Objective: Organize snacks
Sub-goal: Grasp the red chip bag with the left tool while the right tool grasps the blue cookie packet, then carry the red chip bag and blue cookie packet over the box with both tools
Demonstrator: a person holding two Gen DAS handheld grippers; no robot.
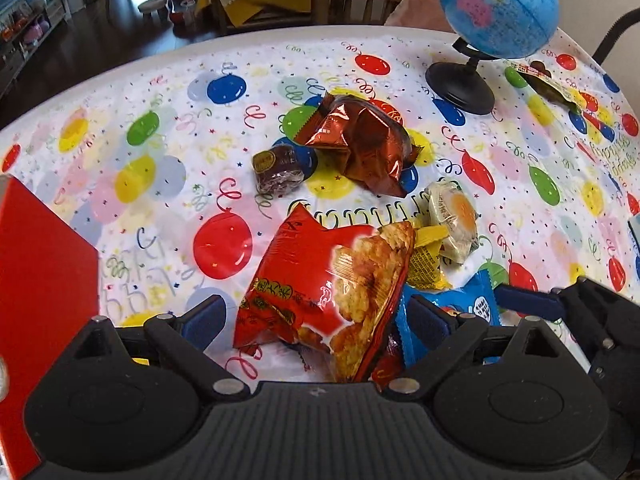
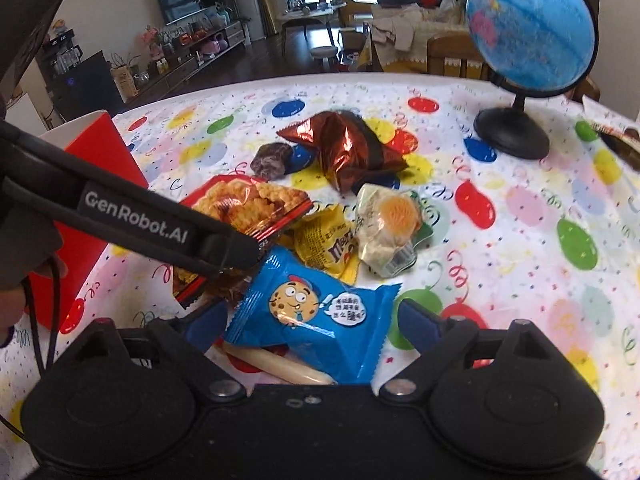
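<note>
1. Red rice-cracker bag (image 1: 324,300) lies in the snack pile on the balloon-print tablecloth (image 1: 160,168), directly between the two blue-padded fingers of the left gripper (image 1: 316,316); the jaws stand wide apart, a pad at each side of the bag, and contact cannot be judged.
2. Blue cookie packet (image 2: 316,312) lies just right of the red bag, overlapping its edge; it sits between the fingers of the right gripper (image 2: 316,320), whose jaws are likewise spread apart, not clamped.
3. A pale stick-shaped snack (image 2: 276,364) shows partly beneath the blue packet.
4. Yellow candy bag (image 2: 324,240) lies just behind the blue packet, touching the red bag.
5. Cream-wrapped pastry with an orange disc (image 2: 388,224) rests beside the yellow bag, farther right of the red bag.
6. Copper foil bag (image 1: 360,140) and a small dark wrapped cake (image 1: 278,170) lie beyond the red bag.
7. Red box (image 1: 40,280) stands left of the red bag, apart from it.
8. Blue globe on a black stand (image 1: 496,12) stands far right, behind the pile.
</note>
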